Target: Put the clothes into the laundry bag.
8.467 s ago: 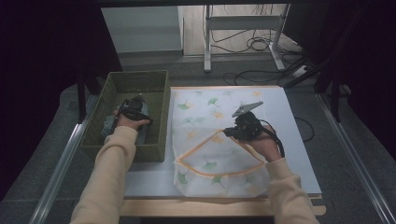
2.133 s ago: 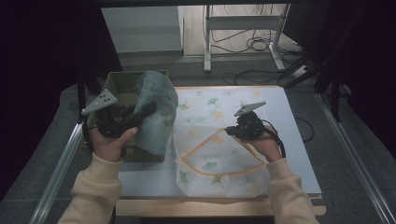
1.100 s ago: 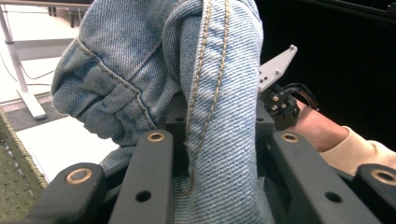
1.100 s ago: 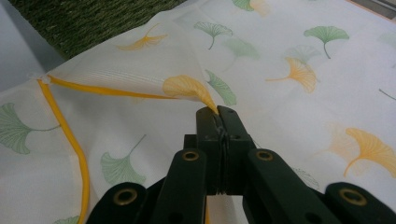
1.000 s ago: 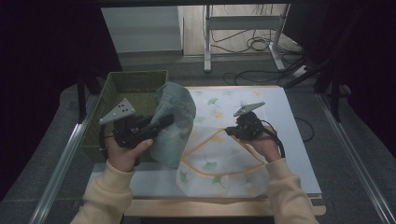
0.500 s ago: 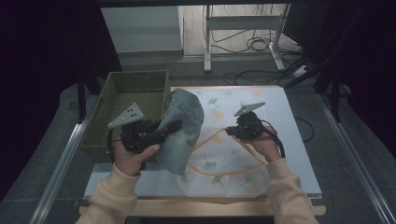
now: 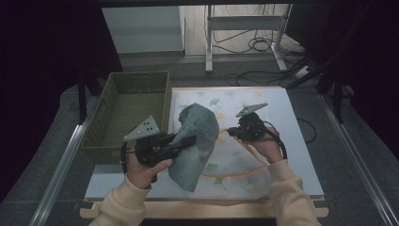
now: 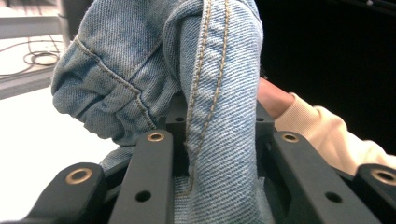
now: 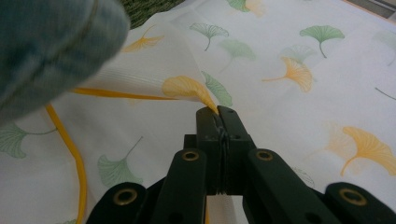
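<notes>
A lab-like recording room: dark curtains (image 7: 42, 70), loose floor cables (image 7: 254, 44) and a metal stand (image 7: 244, 33).

Green woven basket (image 7: 123, 110), white table (image 7: 301, 136) — floor cables (image 7: 256, 44), metal stand (image 7: 244, 33)

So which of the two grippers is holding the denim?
The left gripper, beside the green basket: the blue denim garment hangs from it. The right gripper pinches the leaf-print cloth's edge instead.

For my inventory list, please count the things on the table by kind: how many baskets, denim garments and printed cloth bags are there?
Basket: 1
Denim garment: 1
Printed cloth bag: 1
Total: 3
</notes>
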Available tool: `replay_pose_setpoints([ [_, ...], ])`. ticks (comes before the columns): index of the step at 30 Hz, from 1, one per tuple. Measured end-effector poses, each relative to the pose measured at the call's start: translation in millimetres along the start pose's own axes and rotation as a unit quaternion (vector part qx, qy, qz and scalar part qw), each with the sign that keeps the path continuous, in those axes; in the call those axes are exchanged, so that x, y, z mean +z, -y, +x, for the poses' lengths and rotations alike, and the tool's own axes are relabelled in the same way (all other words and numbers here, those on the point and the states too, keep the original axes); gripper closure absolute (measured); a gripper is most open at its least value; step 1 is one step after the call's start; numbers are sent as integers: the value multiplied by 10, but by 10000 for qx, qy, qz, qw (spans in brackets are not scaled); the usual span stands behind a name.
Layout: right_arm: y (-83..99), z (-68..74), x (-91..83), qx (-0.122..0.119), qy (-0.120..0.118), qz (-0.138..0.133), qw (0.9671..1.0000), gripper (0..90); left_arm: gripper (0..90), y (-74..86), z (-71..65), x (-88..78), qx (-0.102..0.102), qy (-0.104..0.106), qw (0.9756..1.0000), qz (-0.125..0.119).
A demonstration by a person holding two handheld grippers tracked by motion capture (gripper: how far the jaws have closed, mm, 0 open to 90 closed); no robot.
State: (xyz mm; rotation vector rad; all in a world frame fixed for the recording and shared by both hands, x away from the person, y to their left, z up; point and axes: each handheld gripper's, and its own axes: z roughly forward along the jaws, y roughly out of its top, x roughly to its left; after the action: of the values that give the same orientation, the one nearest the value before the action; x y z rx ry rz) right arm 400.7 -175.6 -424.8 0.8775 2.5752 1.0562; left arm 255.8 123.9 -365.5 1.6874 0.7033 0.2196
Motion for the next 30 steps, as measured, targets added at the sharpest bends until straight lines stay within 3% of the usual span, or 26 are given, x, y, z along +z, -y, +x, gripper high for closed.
replay_pose_setpoints([
  [9, 0, -4, -9, 6, -2, -35, 10000, 884, 701, 82, -80, 86, 9, 126, 9999, 77],
  [30, 1, -2, -8, 29, 12, -37, 10000, 884, 700, 343, -156, 457, -75, 370, 9971, 658],
])
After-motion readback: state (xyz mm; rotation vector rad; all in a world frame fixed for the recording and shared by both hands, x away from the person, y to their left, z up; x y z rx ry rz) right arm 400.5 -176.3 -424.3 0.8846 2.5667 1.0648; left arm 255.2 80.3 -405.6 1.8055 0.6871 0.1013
